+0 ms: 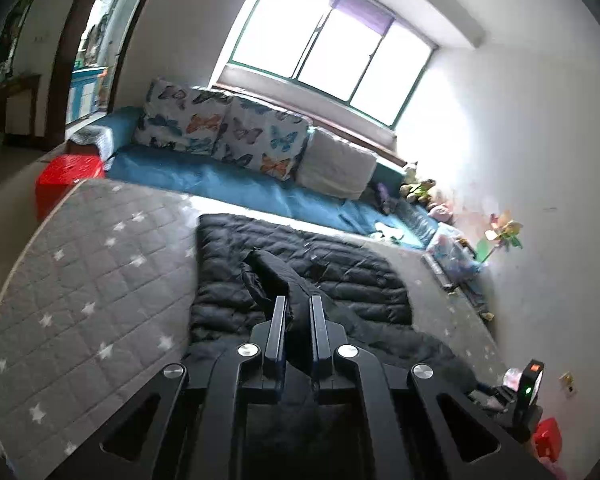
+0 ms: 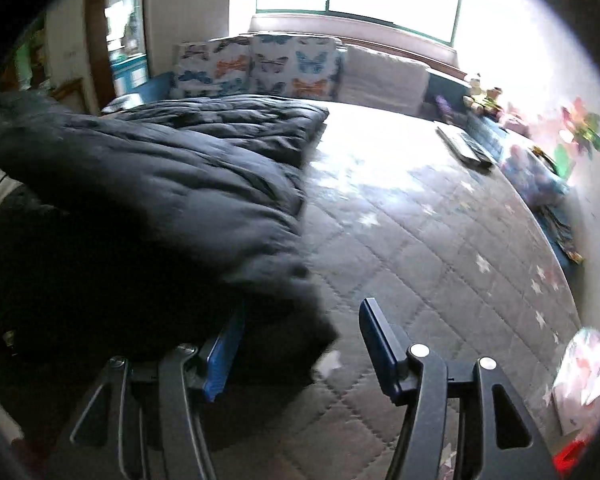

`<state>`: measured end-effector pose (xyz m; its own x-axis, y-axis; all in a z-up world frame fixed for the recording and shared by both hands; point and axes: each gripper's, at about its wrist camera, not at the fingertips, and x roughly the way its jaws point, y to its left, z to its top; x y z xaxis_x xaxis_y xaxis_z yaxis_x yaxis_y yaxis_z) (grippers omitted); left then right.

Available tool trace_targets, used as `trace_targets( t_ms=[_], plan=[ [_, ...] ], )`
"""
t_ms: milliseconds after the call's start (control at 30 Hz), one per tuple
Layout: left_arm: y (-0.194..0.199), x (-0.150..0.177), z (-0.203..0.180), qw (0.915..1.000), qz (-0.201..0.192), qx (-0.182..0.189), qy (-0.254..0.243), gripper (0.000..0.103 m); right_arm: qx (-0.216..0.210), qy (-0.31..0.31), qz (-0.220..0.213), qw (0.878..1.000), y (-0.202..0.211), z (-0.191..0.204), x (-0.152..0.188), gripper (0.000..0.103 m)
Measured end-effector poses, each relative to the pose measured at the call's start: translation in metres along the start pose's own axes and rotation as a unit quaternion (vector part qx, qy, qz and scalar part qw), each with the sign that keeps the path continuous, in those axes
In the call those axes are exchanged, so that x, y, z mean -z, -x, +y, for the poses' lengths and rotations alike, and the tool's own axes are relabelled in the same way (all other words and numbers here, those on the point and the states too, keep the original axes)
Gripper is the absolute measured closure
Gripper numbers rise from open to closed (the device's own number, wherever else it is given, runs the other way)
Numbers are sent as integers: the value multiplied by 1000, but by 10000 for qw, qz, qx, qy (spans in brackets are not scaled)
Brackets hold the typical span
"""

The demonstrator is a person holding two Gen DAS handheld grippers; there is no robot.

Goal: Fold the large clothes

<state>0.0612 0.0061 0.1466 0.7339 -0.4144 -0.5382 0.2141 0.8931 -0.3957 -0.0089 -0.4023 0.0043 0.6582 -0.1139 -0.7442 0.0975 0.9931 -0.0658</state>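
A big black quilted puffer coat (image 1: 300, 280) lies spread across the grey star-printed quilted mattress (image 1: 92, 260), in front of a blue sofa bench with butterfly-print cushions (image 1: 228, 132) under the bright window.

The left tool (image 1: 298, 304) is clenched on a raised ridge of the coat's dark fabric, probably a sleeve or a hem edge; the cloth stands up between its two narrowly set fingers. The right tool (image 2: 304, 320) is released, its blue-padded fingers spread wide. A puffy edge of the coat (image 2: 172, 208) droops over its left finger, but nothing is pinched there, and bare mattress (image 2: 440, 248) shows past the other finger.

This coat looks light for its bulk, soft and springy, with a slick shell. I would expect it to slide out of a shallow pinch and to puff back open after a fold. The best hold, to my eye, is on a seamed edge: hem, cuff or shoulder seam, where the stitching gives the fingers something firm. Taking two well-spaced points along one edge should keep the panel flat as it is carried over.
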Motion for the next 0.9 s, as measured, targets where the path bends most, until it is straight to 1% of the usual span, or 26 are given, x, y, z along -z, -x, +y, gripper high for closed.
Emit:
trace_targets(
  t_ms=[100, 200, 267, 333, 367, 433, 533, 600, 667, 733, 800, 900],
  plan=[
    [-4, 26, 22, 9989, 268, -232, 299, 94, -248, -677, -102, 9973, 4, -21, 12, 39],
    [-19, 59, 55, 9945, 656, -326, 744, 94, -329, -907, -59, 9953, 8, -32, 18, 39],
    [-28, 77, 76, 9895, 861, -287, 1126, 94, -345, -781, -14, 9964, 15, -30, 17, 39],
    [-33, 87, 87, 9875, 895, -204, 1283, 94, -221, -571, -67, 9981, 24, -26, 11, 39],
    [-34, 90, 89, 9870, 871, -158, 1342, 94, -232, -452, -222, 9985, 35, -23, 5, 39],
    [-35, 95, 90, 9877, 820, -127, 1325, 94, -422, -363, -384, 9977, 49, -18, -7, 39],
    [-39, 97, 93, 9880, 839, -130, 1294, 94, -1142, -239, -500, 9919, 55, -3, -35, 39],
    [-39, 98, 96, 9875, 847, -77, 1330, 94, -1435, -94, -464, 9885, 48, 13, -49, 39],
    [-39, 96, 99, 9867, 880, -47, 1365, 90, -1578, 175, -410, 9865, 32, 36, -65, 39],
    [-39, 90, 97, 9869, 905, -69, 1332, 90, -1685, 312, -281, 9848, 14, 55, -71, 39],
    [-35, 88, 95, 9883, 913, -84, 1222, 90, -1795, 361, -45, 9831, -9, 71, -73, 39],
    [-27, 83, 91, 9907, 888, -131, 1023, 89, -1784, 317, 289, 9830, -37, 87, -59, 37]
  ],
)
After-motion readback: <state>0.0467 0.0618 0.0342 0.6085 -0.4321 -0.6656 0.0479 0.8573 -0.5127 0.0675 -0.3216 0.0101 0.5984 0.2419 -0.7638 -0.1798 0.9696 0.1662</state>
